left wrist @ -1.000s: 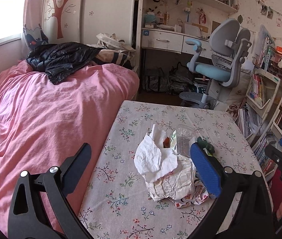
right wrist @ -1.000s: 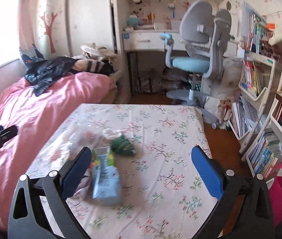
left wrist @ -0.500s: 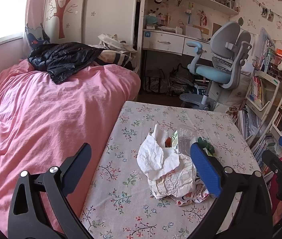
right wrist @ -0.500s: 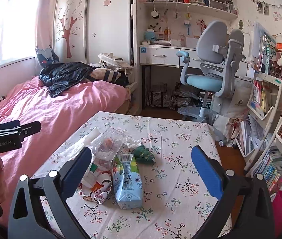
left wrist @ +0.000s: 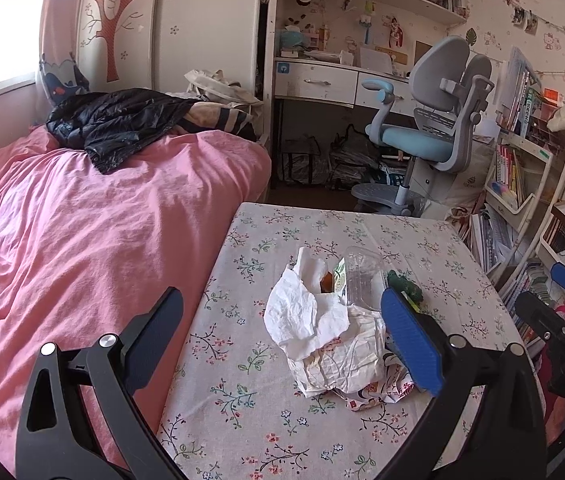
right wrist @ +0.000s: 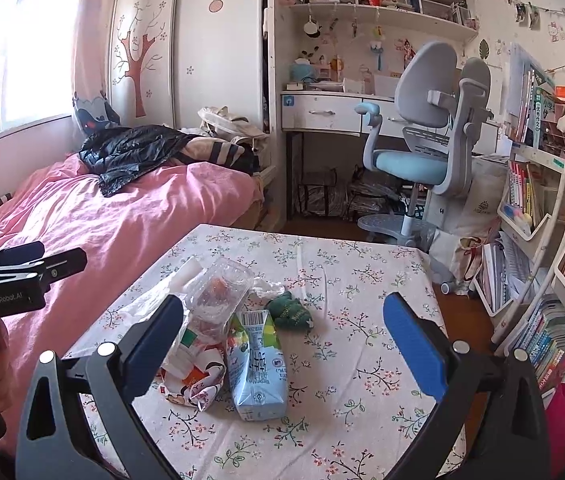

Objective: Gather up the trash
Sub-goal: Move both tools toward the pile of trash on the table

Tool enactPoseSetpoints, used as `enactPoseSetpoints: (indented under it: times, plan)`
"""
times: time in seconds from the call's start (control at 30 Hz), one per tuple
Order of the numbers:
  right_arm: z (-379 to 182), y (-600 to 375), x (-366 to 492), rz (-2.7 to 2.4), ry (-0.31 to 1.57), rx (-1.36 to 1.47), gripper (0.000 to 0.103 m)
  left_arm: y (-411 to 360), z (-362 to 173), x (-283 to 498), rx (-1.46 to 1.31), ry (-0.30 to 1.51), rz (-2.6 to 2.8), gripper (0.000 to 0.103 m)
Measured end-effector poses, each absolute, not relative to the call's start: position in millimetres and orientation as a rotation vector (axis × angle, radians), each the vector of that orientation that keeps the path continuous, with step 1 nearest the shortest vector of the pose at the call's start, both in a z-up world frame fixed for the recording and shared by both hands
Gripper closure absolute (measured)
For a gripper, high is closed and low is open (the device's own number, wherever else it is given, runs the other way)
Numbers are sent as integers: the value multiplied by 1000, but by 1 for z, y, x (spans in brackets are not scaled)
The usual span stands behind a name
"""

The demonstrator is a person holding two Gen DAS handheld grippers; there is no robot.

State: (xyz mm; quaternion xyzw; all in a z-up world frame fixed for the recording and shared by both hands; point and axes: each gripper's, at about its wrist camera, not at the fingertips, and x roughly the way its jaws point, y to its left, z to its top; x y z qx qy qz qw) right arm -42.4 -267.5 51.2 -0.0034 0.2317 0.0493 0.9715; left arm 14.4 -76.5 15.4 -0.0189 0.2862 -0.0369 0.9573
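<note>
1. Nearest, the left gripper [left wrist: 282,344] and right gripper [right wrist: 282,344] both hang spread wide with nothing between the fingers; collecting looks not yet begun.
2. On the floral table [right wrist: 362,280], all the trash sits heaped: crumpled paper [left wrist: 314,332], a blue drink carton [right wrist: 256,364] at six o'clock of a clear plastic tub [right wrist: 218,288].
3. That tub seems to hold only scraps (hard to tell).
4. At two o'clock of the carton lies a green wrapper [right wrist: 290,314]; no bin shows.

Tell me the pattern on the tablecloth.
The tablecloth is pale with small scattered flower sprigs, clearest in the right wrist view.
</note>
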Motion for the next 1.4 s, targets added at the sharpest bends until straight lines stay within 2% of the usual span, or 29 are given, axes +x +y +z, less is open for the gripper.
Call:
enactPoseSetpoints:
  times: [0.93,1.07,1.2,1.4]
  plan:
    - [39,-262,-34,116,526,-35,7,-73,12,14,-10,590,-71,7]
    - [32,-260,-27,129,574,-65,11,-50,5,23,-27,624,-15,8]
    - [23,-263,-20,158,635,-47,24,-34,-3,32,-47,658,-10,8]
    - [16,-272,-12,155,685,-9,26,-67,-22,42,-24,729,-185,8]
